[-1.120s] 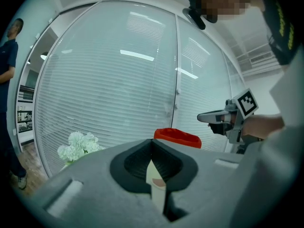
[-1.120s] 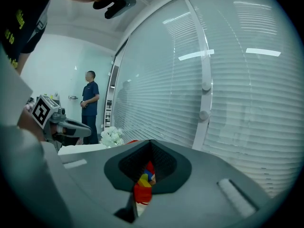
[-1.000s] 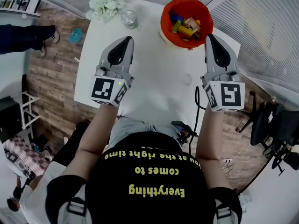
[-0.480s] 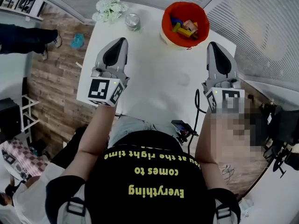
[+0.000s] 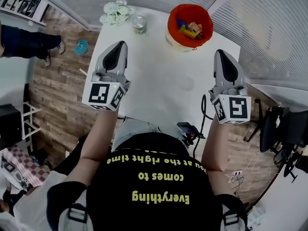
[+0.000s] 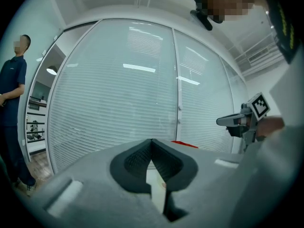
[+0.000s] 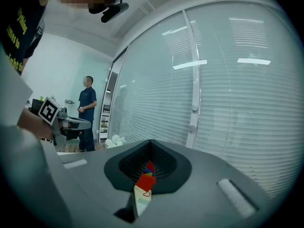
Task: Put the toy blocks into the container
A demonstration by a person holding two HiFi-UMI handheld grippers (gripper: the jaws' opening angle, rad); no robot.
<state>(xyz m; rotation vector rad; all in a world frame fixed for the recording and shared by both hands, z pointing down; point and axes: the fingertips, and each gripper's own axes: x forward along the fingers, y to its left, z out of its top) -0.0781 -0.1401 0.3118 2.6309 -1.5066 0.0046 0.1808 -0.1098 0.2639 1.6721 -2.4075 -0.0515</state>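
Note:
A red bucket (image 5: 190, 25) stands at the far side of the white table (image 5: 163, 76), with several coloured toy blocks (image 5: 188, 29) inside it. No loose blocks show on the tabletop. My left gripper (image 5: 121, 43) hovers over the table's left part, shut and with nothing in it. My right gripper (image 5: 220, 52) hovers at the table's right edge, also shut and holding nothing. Both point level toward the far side. In the left gripper view its jaws (image 6: 152, 141) meet at the tips. In the right gripper view the jaws (image 7: 151, 141) also meet, and the bucket (image 7: 146, 172) shows through the slit below.
White flowers (image 5: 117, 12) and a small glass jar (image 5: 139, 24) sit at the table's far left corner. A black cable (image 5: 204, 109) hangs at the near right edge. Glass walls with blinds (image 5: 269, 28) close the far and right sides. A person (image 5: 29, 40) stands at the left.
Both grippers have drawn back from the bucket toward the table's near side and lifted a little. Both stayed shut.

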